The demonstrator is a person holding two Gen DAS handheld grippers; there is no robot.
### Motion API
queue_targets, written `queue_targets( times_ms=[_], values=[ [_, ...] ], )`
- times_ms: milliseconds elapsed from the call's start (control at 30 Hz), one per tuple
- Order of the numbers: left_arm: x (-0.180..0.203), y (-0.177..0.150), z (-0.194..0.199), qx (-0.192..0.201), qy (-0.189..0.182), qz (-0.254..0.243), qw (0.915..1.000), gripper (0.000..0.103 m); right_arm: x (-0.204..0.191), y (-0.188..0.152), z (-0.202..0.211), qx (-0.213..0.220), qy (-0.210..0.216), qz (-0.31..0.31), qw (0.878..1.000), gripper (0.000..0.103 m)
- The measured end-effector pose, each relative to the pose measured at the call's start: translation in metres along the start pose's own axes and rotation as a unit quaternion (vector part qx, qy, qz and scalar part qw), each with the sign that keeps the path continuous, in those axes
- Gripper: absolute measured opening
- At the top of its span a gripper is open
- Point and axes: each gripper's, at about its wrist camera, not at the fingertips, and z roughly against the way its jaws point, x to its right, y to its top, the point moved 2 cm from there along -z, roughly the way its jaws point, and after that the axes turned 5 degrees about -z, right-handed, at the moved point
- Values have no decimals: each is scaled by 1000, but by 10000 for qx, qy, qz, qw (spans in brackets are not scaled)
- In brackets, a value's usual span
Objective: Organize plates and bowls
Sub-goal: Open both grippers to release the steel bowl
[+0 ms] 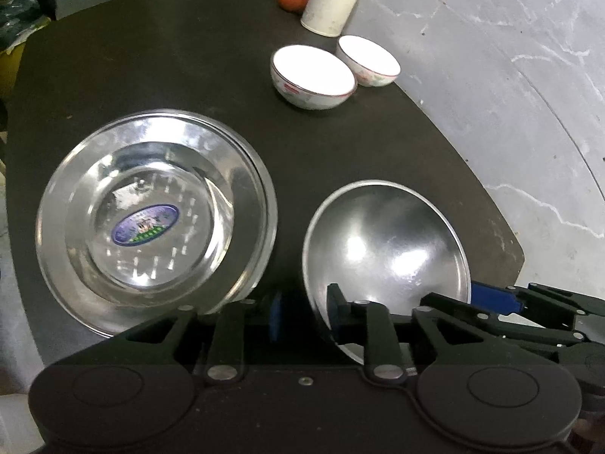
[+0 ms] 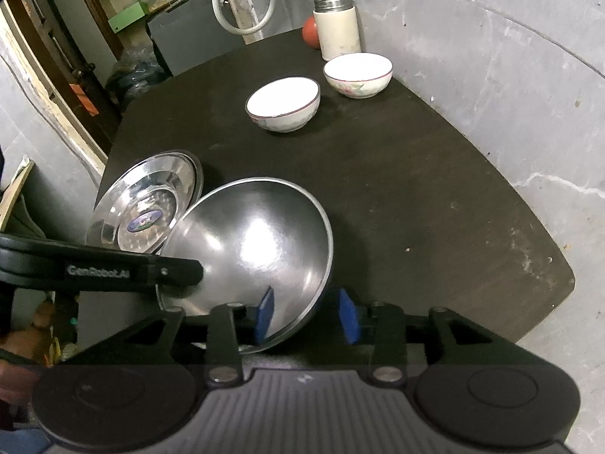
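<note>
Two tools (image 1: 302, 316) (image 2: 306, 316) straddle the tilted steel bowl's (image 2: 257, 242) rim.

Both cameras look down and forward along their fingers, close over the near edge of the dark counter (image 1: 189, 56). The left view sits further left, above the plates (image 1: 151, 212). Both share the steel bowl (image 2: 253, 242), two white bowls (image 2: 283, 104) and flask (image 2: 336, 26).

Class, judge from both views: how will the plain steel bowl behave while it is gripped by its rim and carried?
The steel bowl looks thin-walled, so probably light and rigid. Its polished surface suggests it may slip in the right gripper, whose pads straddle only the rim. Already tilted, it could swing or pivot, and might clang against the plates.
</note>
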Motion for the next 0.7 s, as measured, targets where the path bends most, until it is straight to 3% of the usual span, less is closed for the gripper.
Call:
queue_targets(
  times_ms=[100, 200, 267, 700],
  values=[
    [-2, 1, 7, 43, -65, 26, 10000, 42, 2, 4, 3, 92, -66, -29, 9999, 72],
    [1, 3, 13, 141, -150, -67, 9998, 61, 4, 9, 6, 194, -138, -51, 9997, 85],
    [5, 6, 17, 249, -20, -150, 9996, 76, 7, 13, 8, 252, -168, -76, 9995, 89],
    [-4, 30, 22, 684, 404, 202, 9966, 88, 25, 33, 10, 486, -298, -207, 9982, 102]
  ],
)
